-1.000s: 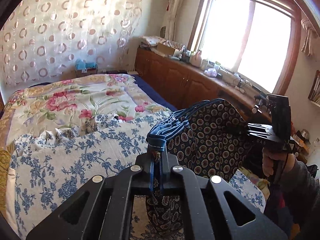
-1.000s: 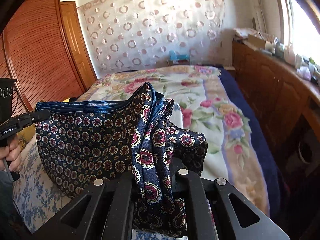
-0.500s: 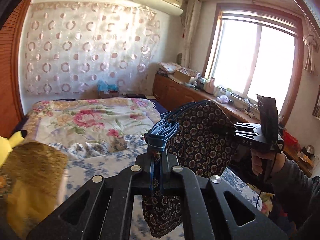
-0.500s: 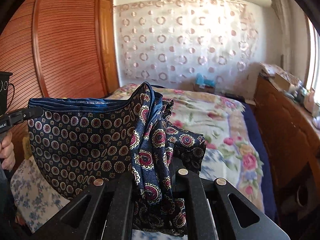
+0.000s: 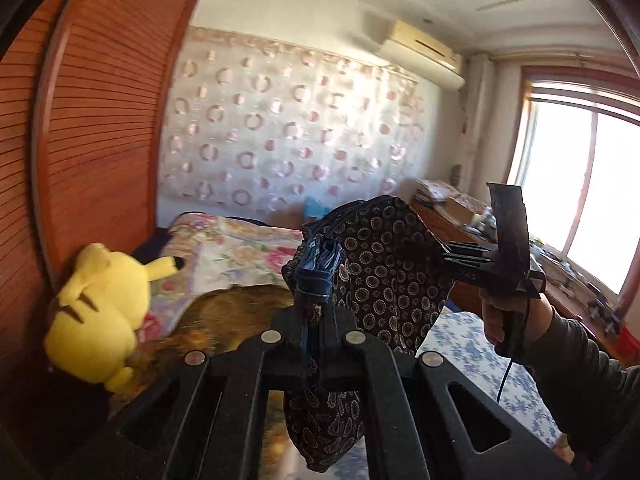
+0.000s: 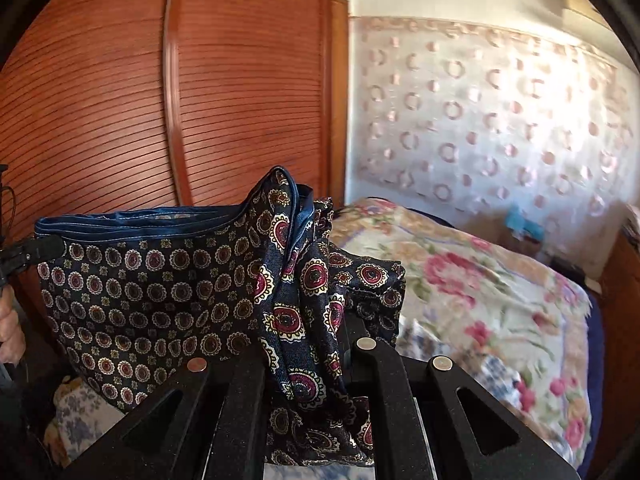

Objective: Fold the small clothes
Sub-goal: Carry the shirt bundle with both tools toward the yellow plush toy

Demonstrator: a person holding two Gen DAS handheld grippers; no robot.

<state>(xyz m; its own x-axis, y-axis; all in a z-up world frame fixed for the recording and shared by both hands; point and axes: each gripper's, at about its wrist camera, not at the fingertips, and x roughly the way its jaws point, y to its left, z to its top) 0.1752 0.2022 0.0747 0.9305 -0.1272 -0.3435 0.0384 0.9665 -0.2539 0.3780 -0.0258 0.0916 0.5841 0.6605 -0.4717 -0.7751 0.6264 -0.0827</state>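
A pair of dark navy patterned shorts (image 5: 384,276) with a blue waistband hangs in the air between my two grippers, above the bed. My left gripper (image 5: 314,300) is shut on one bunched end of the waistband. My right gripper (image 6: 298,320) is shut on the other bunched end, with cloth draped over its fingers. In the right wrist view the shorts (image 6: 160,300) stretch left to the left gripper's tips (image 6: 44,246). In the left wrist view the right gripper (image 5: 468,262) shows at the right, held by a hand.
A bed with a floral quilt (image 6: 480,292) and a blue-flowered sheet (image 5: 480,344) lies below. A yellow plush toy (image 5: 100,304) sits by the brown slatted wardrobe (image 6: 200,100). A wooden sideboard (image 5: 460,216) with clutter runs under the window at the right.
Both grippers have risen and tilted up and to the left with the shorts held between them. The views now show the wardrobe, the wall and the plush toy instead of the bed surface.
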